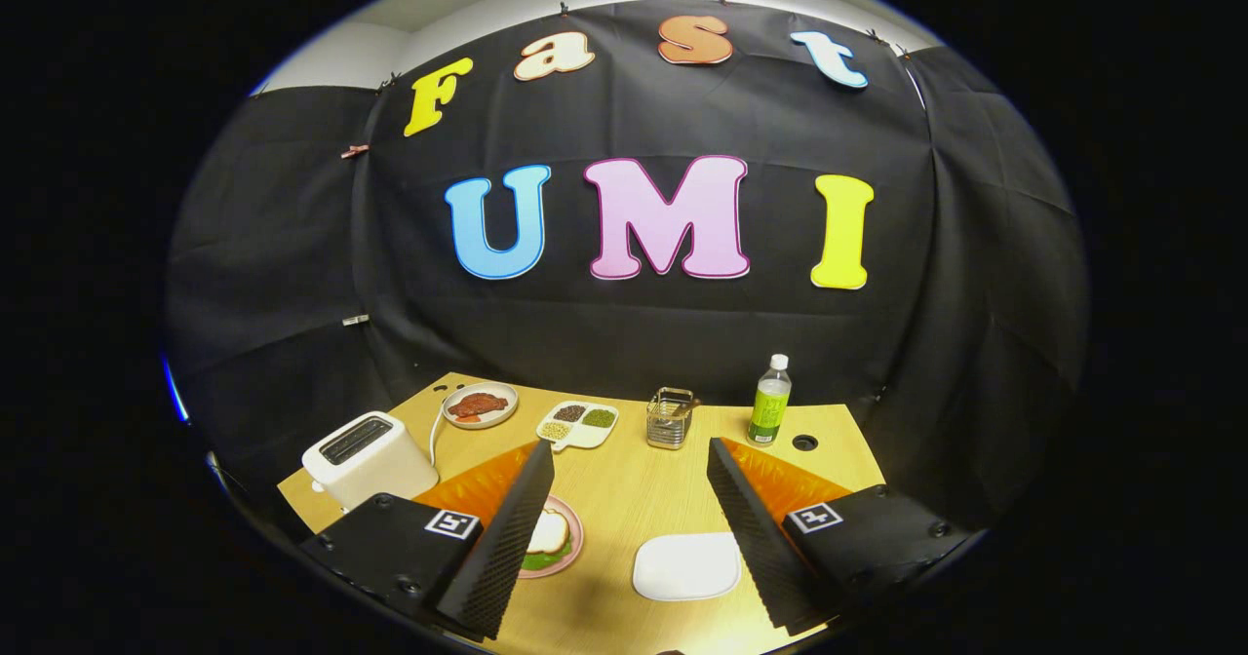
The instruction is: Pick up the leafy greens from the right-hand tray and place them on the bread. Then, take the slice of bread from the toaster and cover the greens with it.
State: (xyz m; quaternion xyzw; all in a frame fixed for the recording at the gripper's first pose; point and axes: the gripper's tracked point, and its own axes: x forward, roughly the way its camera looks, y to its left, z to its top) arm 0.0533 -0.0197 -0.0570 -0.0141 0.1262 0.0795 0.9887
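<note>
My gripper (629,450) is open above the wooden table (624,480), with nothing between its fingers. Beside the left finger lies a pink plate (575,543) with a slice of bread (549,533) resting on leafy greens (539,560), whose edge peeks out underneath. The left finger hides part of the plate. A white tray (687,565) lies bare between the fingers, close to the right one. The white toaster (366,455) stands at the table's left edge beyond the left finger. Its slots look dark, and I cannot tell what is inside.
Along the back of the table stand a plate with red food (480,404), a white divided dish of grains (578,424), a wire basket (670,418) and a green-labelled bottle (769,402). A round hole (804,442) sits in the tabletop near the bottle.
</note>
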